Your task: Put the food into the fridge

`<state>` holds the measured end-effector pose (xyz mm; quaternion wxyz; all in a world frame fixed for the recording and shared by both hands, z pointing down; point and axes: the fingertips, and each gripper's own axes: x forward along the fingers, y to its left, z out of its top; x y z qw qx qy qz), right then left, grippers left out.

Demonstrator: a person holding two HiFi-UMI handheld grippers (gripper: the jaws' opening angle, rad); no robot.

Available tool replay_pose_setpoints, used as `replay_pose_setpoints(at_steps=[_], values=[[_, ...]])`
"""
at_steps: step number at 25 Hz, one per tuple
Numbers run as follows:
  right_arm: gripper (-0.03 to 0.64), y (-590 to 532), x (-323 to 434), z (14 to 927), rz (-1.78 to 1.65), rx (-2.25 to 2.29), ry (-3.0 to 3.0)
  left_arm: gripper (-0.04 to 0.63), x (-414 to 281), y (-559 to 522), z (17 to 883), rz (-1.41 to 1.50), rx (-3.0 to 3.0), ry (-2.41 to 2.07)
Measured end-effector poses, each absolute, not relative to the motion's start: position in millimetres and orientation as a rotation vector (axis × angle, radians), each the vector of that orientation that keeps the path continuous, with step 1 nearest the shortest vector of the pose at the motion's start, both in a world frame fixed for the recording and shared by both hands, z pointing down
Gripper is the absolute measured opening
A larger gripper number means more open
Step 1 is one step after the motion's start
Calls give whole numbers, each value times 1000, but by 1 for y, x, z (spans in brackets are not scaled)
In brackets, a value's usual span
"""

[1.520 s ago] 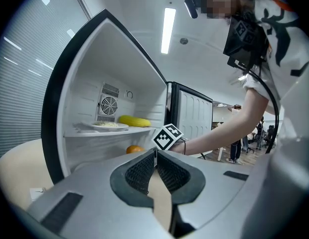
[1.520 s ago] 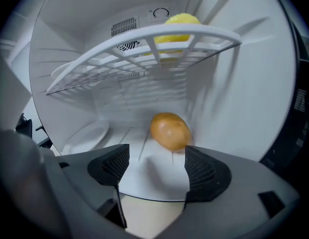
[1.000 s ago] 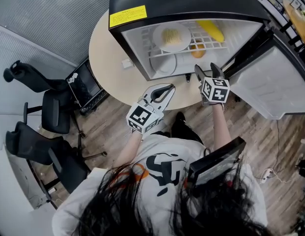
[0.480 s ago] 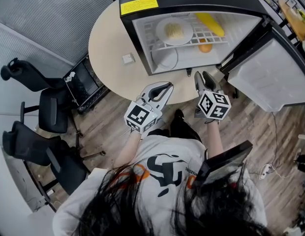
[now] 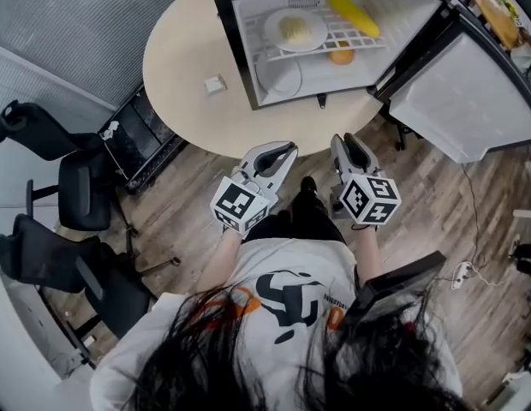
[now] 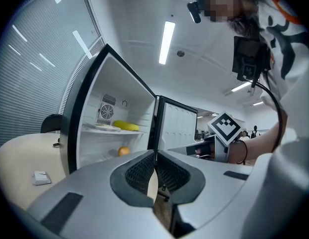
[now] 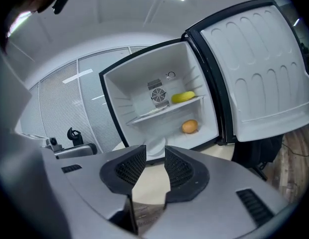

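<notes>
The left gripper [image 5: 283, 151] [image 6: 155, 154] has its jaws pressed together at the tips, the dark ribbed pads meeting with nothing between them. The right gripper [image 5: 347, 140] [image 7: 155, 151] has just been closing. Its jaws now stand a narrow slot apart, and only the pale tabletop and wood floor show through the gap. Both grippers are smooth grey moulded shells with black cross-hatched pads.

Straight ahead of both pairs of jaws, and well apart from them, is the small fridge [image 5: 227, 41] [image 7: 119, 103] [image 6: 70, 128]. It is black outside and white plastic inside, and its door [image 5: 462, 101] [image 7: 254, 68] is swung wide to the right of the right jaws.

On the white wire shelf [image 5: 360, 37] lie a banana [image 5: 351, 14] [image 7: 183, 97] [image 6: 125, 125] and a round white plate [image 5: 274, 37] carrying pale food. Below it, on the fridge floor, sit an orange [image 5: 341, 56] [image 7: 190, 126] [image 6: 124, 151] and a second white plate [image 5: 278, 77].

The fridge stands on a round beige table [image 5: 180, 101]. A small white square object [image 5: 214, 84] [image 6: 41, 178] lies on the table, left of the left jaws.
</notes>
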<state>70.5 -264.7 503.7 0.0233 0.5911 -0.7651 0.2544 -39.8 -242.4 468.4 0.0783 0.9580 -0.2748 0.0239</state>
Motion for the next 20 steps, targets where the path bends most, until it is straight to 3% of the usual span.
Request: replay_pose_setpoints(at_steps=[20], values=[[66,-176,89,491,832,1851,-2365,14,8,-174,446,91,2941,-726]])
